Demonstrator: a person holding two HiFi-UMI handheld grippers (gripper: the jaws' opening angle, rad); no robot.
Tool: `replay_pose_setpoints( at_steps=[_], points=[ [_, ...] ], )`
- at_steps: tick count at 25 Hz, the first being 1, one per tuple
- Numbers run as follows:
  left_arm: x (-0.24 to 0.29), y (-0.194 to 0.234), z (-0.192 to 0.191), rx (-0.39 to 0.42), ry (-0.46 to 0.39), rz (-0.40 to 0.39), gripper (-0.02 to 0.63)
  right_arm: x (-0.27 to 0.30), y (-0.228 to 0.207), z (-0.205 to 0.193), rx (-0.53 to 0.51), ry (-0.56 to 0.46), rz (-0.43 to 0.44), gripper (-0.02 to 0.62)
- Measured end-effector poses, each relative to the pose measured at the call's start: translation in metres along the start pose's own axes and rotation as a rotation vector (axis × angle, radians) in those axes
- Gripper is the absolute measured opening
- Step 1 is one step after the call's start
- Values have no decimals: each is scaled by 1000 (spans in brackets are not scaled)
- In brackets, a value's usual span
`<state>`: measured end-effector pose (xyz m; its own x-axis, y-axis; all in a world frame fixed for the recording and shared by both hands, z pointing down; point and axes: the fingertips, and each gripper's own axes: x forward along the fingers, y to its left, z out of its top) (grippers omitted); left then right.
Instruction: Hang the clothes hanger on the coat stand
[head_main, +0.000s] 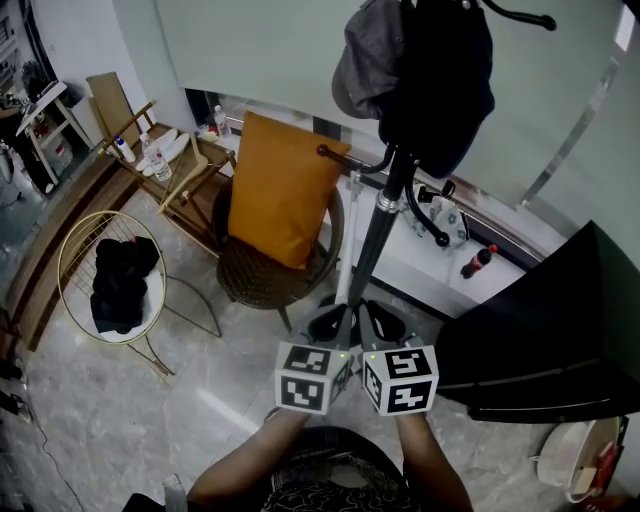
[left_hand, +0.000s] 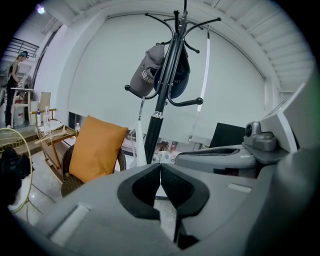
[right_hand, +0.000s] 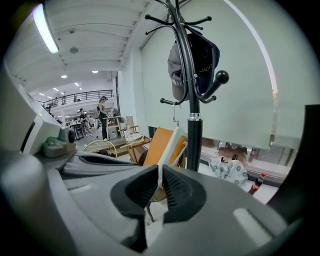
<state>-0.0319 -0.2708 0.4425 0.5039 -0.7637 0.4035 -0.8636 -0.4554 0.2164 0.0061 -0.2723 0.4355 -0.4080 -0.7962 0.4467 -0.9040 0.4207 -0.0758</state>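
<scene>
The white clothes hanger (head_main: 346, 270) hangs edge-on just in front of the black coat stand (head_main: 385, 220). My two grippers sit side by side below it, close to the pole's lower part. The left gripper (head_main: 335, 322) is shut, and the hanger's white arm (left_hand: 140, 142) rises from its jaws, with its metal hook near a lower peg. The right gripper (head_main: 378, 320) is shut on the hanger's white strip (right_hand: 170, 147), which runs down between the pads. A grey cap (head_main: 365, 55) and a dark cap (head_main: 440, 70) hang on the stand's upper pegs.
A wicker chair with an orange cushion (head_main: 280, 190) stands left of the stand. Further left are a gold wire basket (head_main: 75, 245) holding dark clothing and a wooden chair (head_main: 170, 160). A black surface (head_main: 560, 340) lies at the right, with a cola bottle (head_main: 478, 262) by the wall.
</scene>
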Motion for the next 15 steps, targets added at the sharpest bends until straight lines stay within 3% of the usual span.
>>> replay_pose_setpoints(
  at_steps=[15],
  points=[
    [-11,-21,-8,6,0,-7,6,-21,0,-13,-11,5,11,2]
  ],
)
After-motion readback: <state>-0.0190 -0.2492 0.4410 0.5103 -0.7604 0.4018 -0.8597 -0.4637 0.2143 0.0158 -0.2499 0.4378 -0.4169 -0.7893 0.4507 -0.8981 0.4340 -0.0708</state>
